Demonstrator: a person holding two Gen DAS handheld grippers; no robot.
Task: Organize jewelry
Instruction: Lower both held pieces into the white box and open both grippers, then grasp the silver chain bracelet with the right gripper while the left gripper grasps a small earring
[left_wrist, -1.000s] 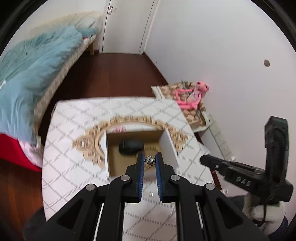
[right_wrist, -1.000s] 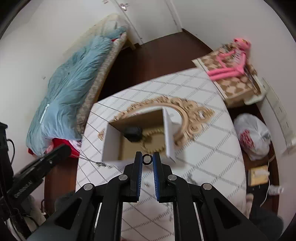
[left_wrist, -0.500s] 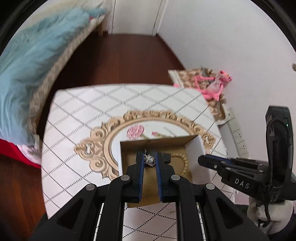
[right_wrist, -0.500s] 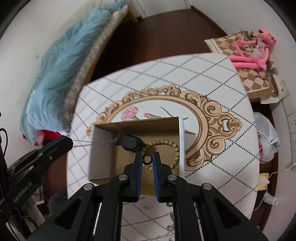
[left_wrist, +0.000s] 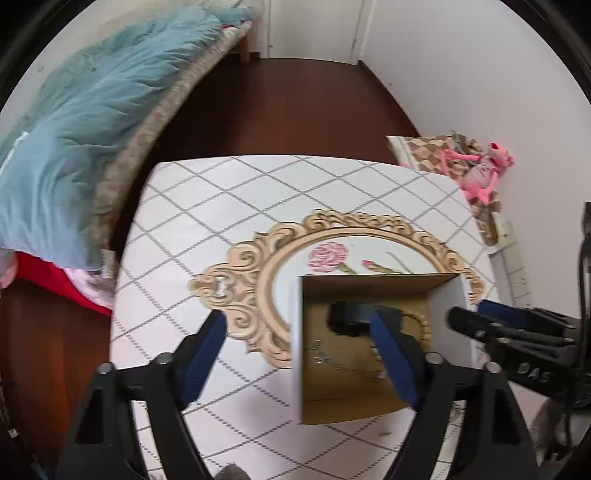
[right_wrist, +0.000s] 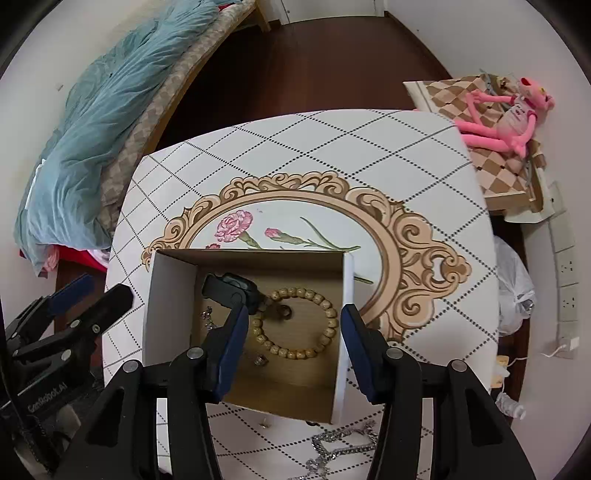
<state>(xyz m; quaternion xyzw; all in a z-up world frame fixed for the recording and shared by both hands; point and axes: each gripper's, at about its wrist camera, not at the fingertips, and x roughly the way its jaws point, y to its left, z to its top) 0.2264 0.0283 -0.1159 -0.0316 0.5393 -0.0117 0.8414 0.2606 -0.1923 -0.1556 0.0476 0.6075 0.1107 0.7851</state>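
Right wrist view shows us holding the right gripper (right_wrist: 291, 332) just above the cardboard box (right_wrist: 170, 317), its blue-padded fingers (right_wrist: 232, 343) spread wide with nothing between them. Inside the box, a wooden bead bracelet (right_wrist: 325, 332) lies flat on the floor, a dark ring (right_wrist: 283, 312) sits within its loop, and a black clasp-like object (right_wrist: 231, 288) rests against the box's far left corner. A thin silver chain (right_wrist: 207, 318) lies near the box's left wall, and a small silver piece (right_wrist: 259, 359) sits on the floor nearer to us. Outside the box, just past its near wall, more silver chain (right_wrist: 340, 448) lies on the tablecloth (right_wrist: 332, 155).

In the left wrist view our left gripper (left_wrist: 297, 347) hangs over the box's left wall, fingers parted and empty; one blue pad (left_wrist: 201, 354) is over the cloth, the other over the box interior. The pink plush toy (right_wrist: 506, 114) lies well beyond the box's right side.
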